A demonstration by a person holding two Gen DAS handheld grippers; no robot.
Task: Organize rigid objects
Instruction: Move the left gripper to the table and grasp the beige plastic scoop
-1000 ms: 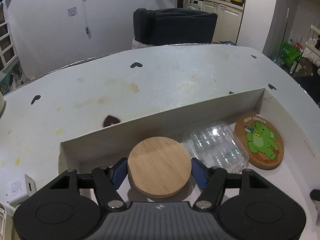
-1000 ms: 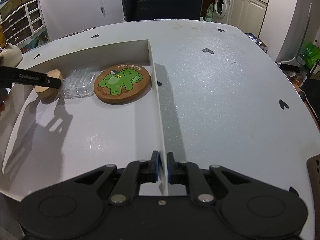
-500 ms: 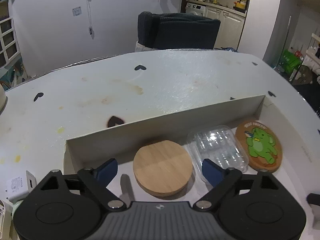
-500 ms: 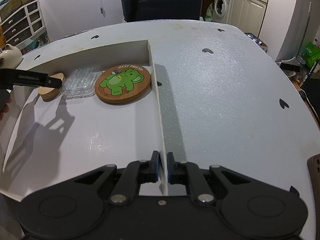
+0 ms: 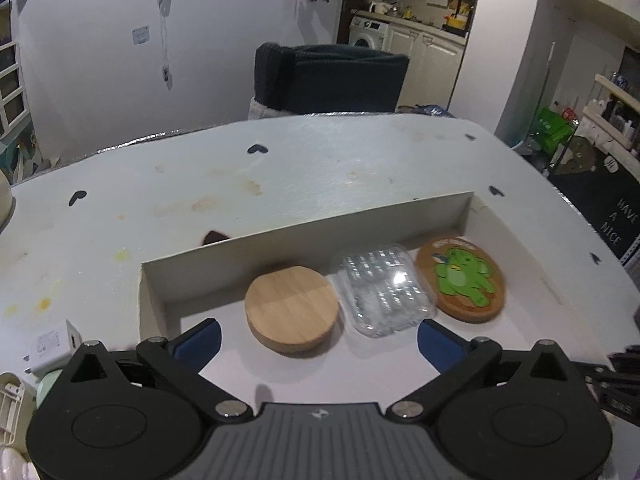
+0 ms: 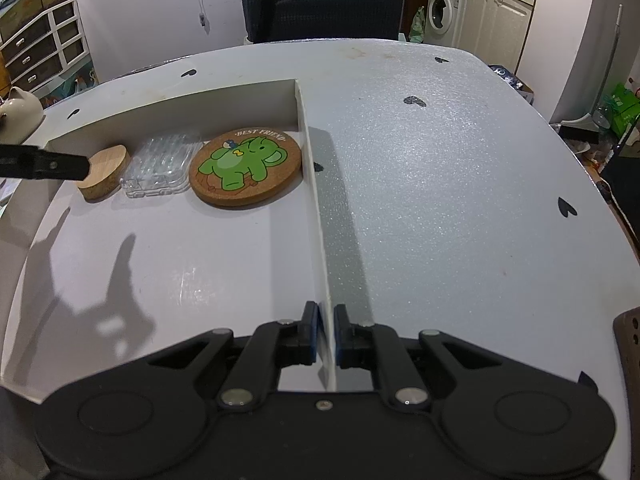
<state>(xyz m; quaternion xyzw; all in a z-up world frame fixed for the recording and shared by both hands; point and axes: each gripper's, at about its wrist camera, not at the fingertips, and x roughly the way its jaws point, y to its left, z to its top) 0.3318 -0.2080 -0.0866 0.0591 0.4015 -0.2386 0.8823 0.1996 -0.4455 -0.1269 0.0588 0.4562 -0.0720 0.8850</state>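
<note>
A shallow white box [image 5: 304,226] lies on the table. Along its far wall lie a round wooden lid [image 5: 292,314], a clear plastic case [image 5: 382,290] and a cork coaster with a green elephant [image 5: 460,280]. My left gripper [image 5: 318,340] is open and empty, a little back from the lid. In the right wrist view the lid [image 6: 105,172], the case [image 6: 162,168] and the coaster [image 6: 245,166] show in the same row, with a left finger [image 6: 44,164] in front of the lid. My right gripper [image 6: 325,338] is shut on the box's right wall [image 6: 316,208].
A white charger box [image 5: 52,346] and other pale items lie off the box's left edge. A dark chair [image 5: 330,78] stands behind the table. A white ceramic pot [image 6: 20,114] stands at the far left. A brown object [image 6: 628,346] lies at the right edge.
My left gripper has opened, let go of the wooden lid and drawn back and up. The lid now lies in the box. My right gripper has not moved.
</note>
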